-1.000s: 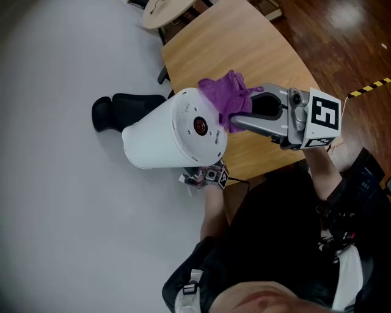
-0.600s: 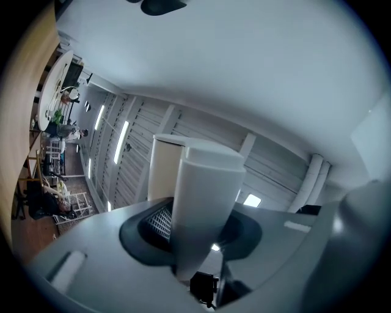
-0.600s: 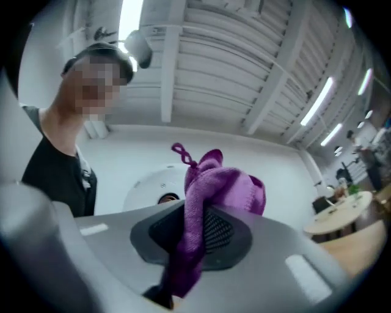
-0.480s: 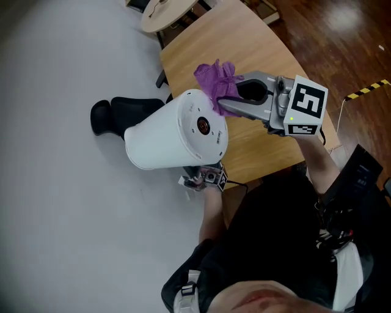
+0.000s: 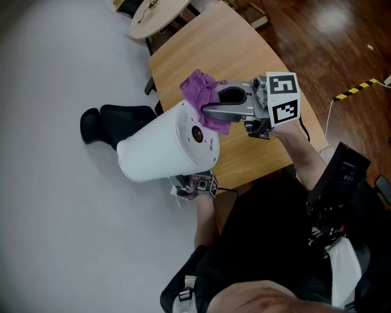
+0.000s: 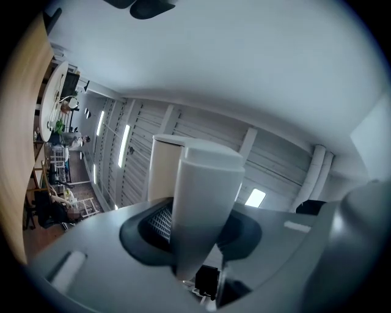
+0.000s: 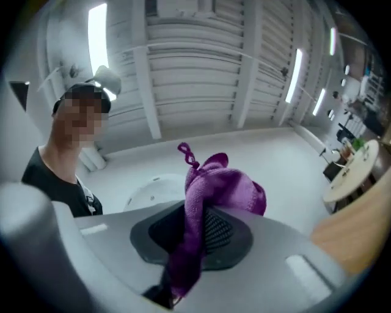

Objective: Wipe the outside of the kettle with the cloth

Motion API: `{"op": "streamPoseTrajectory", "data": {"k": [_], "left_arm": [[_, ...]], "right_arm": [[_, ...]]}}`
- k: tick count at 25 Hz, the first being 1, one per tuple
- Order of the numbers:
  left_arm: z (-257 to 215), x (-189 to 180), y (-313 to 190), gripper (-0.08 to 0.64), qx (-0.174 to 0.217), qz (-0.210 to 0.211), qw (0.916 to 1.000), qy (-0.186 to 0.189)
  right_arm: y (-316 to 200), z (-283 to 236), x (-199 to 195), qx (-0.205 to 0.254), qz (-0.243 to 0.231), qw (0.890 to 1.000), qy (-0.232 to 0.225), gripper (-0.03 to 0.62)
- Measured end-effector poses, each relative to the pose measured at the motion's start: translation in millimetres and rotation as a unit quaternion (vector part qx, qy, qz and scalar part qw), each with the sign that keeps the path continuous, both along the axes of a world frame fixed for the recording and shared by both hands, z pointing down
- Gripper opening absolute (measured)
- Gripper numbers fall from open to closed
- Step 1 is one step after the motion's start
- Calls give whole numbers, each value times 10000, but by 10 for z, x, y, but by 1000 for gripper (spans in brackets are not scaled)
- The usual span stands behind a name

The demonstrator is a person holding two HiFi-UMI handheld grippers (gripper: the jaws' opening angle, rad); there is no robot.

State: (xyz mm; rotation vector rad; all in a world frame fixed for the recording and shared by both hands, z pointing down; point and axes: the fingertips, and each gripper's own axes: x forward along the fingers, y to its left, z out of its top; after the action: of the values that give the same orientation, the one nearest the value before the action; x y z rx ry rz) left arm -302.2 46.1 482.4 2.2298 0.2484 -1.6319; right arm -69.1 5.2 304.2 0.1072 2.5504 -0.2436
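A white kettle (image 5: pixel 162 143) is held up in the air on its side, its round base turned toward the head camera. My left gripper (image 5: pixel 194 181) sits under it, mostly hidden, shut on the kettle's white handle (image 6: pixel 204 195), which fills the gap between its jaws (image 6: pixel 195 250). My right gripper (image 5: pixel 206 113) is shut on a purple cloth (image 5: pixel 201 95) and lies against the upper right rim of the kettle's base. In the right gripper view the cloth (image 7: pixel 214 195) bunches out of the jaws, with the kettle (image 7: pixel 149 189) just behind.
A wooden table (image 5: pixel 244 55) lies behind the kettle. A black object (image 5: pixel 116 119) rests on the grey floor to the left. A round pale table (image 5: pixel 156 12) stands at the top. Yellow-black tape (image 5: pixel 354 90) marks the wood floor at right.
My right gripper has rolled and carried the cloth leftward and up along the rim of the kettle's base. The left gripper and the kettle have hardly moved.
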Motion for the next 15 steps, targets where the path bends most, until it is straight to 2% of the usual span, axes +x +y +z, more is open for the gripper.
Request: {"op": "streamPoseTrajectory", "data": {"k": [2, 3, 6, 7, 8, 9, 11, 13, 15], "left_arm": [[-2, -124, 47, 61, -99, -211, 9997, 38], [-4, -169, 81, 61, -137, -308, 9994, 40], [45, -213, 98, 61, -258, -542, 9982, -26], [90, -236, 89, 61, -298, -625, 9976, -59], [145, -270, 79, 61, -330, -727, 9968, -101], [192, -303, 64, 61, -354, -848, 9956, -159], [183, -307, 25, 61, -366, -1074, 9931, -308], [76, -239, -18, 60, -382, -1259, 9902, -462], [78, -189, -56, 60, -517, -1511, 9851, -633]], "right_arm": [[-93, 296, -113, -405, 70, 9990, 163, 58], [-22, 352, -118, -399, 75, 9992, 33, 58], [360, 334, -38, -116, -418, 9959, -793, 58], [391, 444, -123, -160, -538, 9958, -723, 58], [323, 657, -266, -313, -460, 9977, -383, 58], [182, 943, -403, -555, -197, 9982, 83, 58], [-80, 1539, -474, -1128, 410, 9898, 770, 58], [-148, 1930, -313, -1578, 613, 9817, 867, 58], [-160, 2094, -120, -1807, 553, 9787, 803, 58]]}}
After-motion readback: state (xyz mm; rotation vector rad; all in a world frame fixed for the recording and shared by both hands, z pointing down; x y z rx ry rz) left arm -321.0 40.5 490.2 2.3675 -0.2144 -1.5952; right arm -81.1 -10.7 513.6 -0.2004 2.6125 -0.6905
